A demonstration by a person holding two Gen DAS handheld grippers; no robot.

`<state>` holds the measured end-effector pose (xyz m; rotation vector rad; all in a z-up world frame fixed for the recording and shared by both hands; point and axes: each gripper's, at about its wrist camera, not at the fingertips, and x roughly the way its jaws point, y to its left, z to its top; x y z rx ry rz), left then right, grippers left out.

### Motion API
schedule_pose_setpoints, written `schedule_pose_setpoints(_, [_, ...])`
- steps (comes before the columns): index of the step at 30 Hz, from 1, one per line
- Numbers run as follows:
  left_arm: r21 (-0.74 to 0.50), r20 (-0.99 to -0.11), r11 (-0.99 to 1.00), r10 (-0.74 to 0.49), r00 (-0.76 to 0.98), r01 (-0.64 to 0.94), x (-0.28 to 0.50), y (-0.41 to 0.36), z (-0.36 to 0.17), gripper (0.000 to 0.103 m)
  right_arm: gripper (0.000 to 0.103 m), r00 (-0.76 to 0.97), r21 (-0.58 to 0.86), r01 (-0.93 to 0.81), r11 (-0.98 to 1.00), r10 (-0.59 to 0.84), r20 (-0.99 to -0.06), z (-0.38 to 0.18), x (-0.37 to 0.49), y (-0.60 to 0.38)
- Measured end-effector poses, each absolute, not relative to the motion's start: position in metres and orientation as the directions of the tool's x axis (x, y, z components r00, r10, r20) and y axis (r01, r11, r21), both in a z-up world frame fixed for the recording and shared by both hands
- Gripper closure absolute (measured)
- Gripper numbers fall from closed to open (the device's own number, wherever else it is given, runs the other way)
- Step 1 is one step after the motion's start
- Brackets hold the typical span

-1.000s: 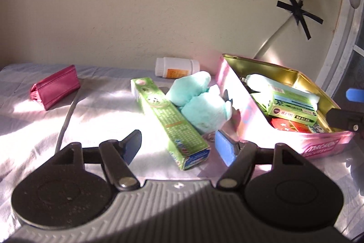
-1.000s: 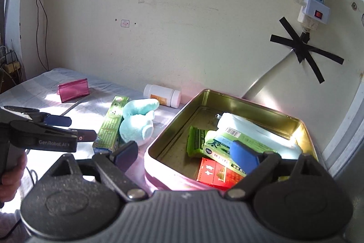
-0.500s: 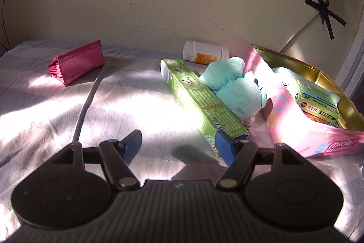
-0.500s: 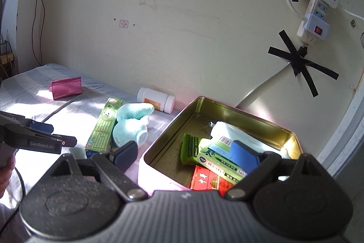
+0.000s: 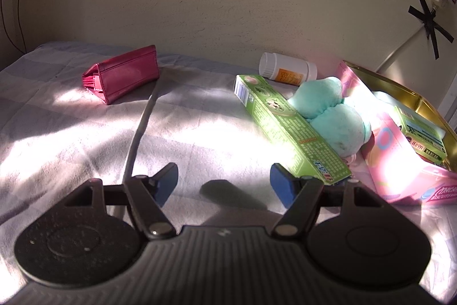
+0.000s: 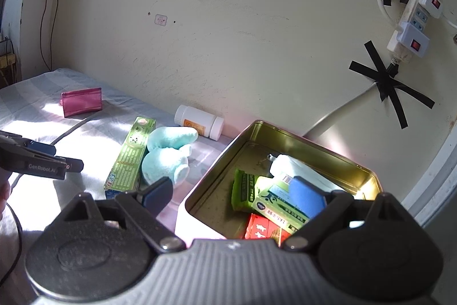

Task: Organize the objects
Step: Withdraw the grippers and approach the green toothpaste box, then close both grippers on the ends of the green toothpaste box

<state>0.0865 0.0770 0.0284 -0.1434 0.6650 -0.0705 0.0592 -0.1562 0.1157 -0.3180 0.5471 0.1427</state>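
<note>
A pink tin (image 5: 400, 162) with a gold inside (image 6: 222, 162) stands at the right and holds several boxes and packets (image 6: 274, 199). Beside it on the cloth lie a green toothpaste box (image 5: 288, 125) (image 6: 131, 153), a teal plush toy (image 5: 328, 107) (image 6: 168, 153) and a white pill bottle (image 5: 288, 70) (image 6: 200, 122). A pink wallet (image 5: 122, 73) (image 6: 81, 102) lies far left. My left gripper (image 5: 224, 185) is open and empty, low over the cloth, left of the toothpaste box; it also shows in the right wrist view (image 6: 54, 159). My right gripper (image 6: 231, 190) is open and empty above the tin's near edge.
A grey cable (image 5: 140, 127) runs across the cloth between the wallet and my left gripper. The wall stands close behind, with a taped power strip (image 6: 411, 25) and a white cord (image 6: 334, 119) above the tin.
My left gripper has swung left and back from the tin, so the wallet and cable now sit nearer centre. My right gripper has risen slightly over the tin. Both stay open.
</note>
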Motion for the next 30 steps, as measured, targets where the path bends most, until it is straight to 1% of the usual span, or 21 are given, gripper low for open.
schedule_pose_setpoints(4, [-0.141,-0.612,0.990,-0.076,0.787,-0.015,0.094,0.096,0.022,0.030,0.011,0.839,-0.274,-0.239,0.932,0.056,-0.541,0.114,0.066,-0.140])
schedule_pose_setpoints(7, [-0.127,-0.608,0.990,-0.033,0.794,-0.055,0.099,0.111,0.015,0.025,0.010,0.835,-0.282,-0.265,0.922,0.073,-0.546,0.114,0.073,-0.122])
schedule_pose_setpoints(9, [-0.134,-0.602,0.988,-0.016,0.798,-0.081,0.102,0.121,0.009,0.025,0.008,0.833,-0.282,-0.289,0.915,0.095,-0.546,0.114,0.077,-0.109])
schedule_pose_setpoints(12, [-0.183,-0.579,0.979,-0.034,0.815,-0.089,0.102,0.131,0.009,0.023,0.006,0.819,-0.250,-0.348,0.903,0.164,-0.550,0.112,0.083,-0.088])
schedule_pose_setpoints(16, [-0.230,-0.570,0.969,-0.061,0.820,-0.088,0.101,0.139,0.010,0.023,0.006,0.756,-0.206,-0.447,0.871,0.244,-0.607,0.100,0.095,-0.057])
schedule_pose_setpoints(19, [-0.218,-0.577,0.970,-0.038,0.816,-0.109,0.102,0.143,0.010,0.023,0.010,0.687,-0.183,-0.508,0.842,0.267,-0.676,0.081,0.112,-0.032])
schedule_pose_setpoints(21, [-0.230,-0.580,0.966,-0.039,0.814,-0.117,0.102,0.147,0.010,0.023,0.014,0.648,-0.172,-0.511,0.842,0.245,-0.721,0.065,0.129,-0.019])
schedule_pose_setpoints(22, [-0.238,-0.580,0.964,-0.042,0.813,-0.119,0.102,0.149,0.011,0.023,0.016,0.641,-0.179,-0.501,0.847,0.225,-0.734,0.059,0.138,-0.015])
schedule_pose_setpoints(24, [-0.254,-0.581,0.959,-0.049,0.812,-0.124,0.102,0.154,0.011,0.023,0.022,0.629,-0.183,-0.479,0.859,0.190,-0.754,0.048,0.150,-0.009])
schedule_pose_setpoints(25, [-0.260,-0.582,0.957,-0.053,0.811,-0.125,0.102,0.155,0.011,0.023,0.024,0.616,-0.172,-0.468,0.867,0.181,-0.766,0.043,0.156,-0.008])
schedule_pose_setpoints(27, [-0.267,-0.584,0.956,-0.057,0.810,-0.125,0.101,0.155,0.012,0.023,0.032,0.589,-0.133,-0.450,0.883,0.181,-0.787,0.037,0.165,-0.012])
schedule_pose_setpoints(30, [-0.267,-0.586,0.956,-0.062,0.808,-0.120,0.101,0.155,0.013,0.023,0.034,0.549,-0.064,-0.440,0.896,0.212,-0.809,0.032,0.173,-0.020])
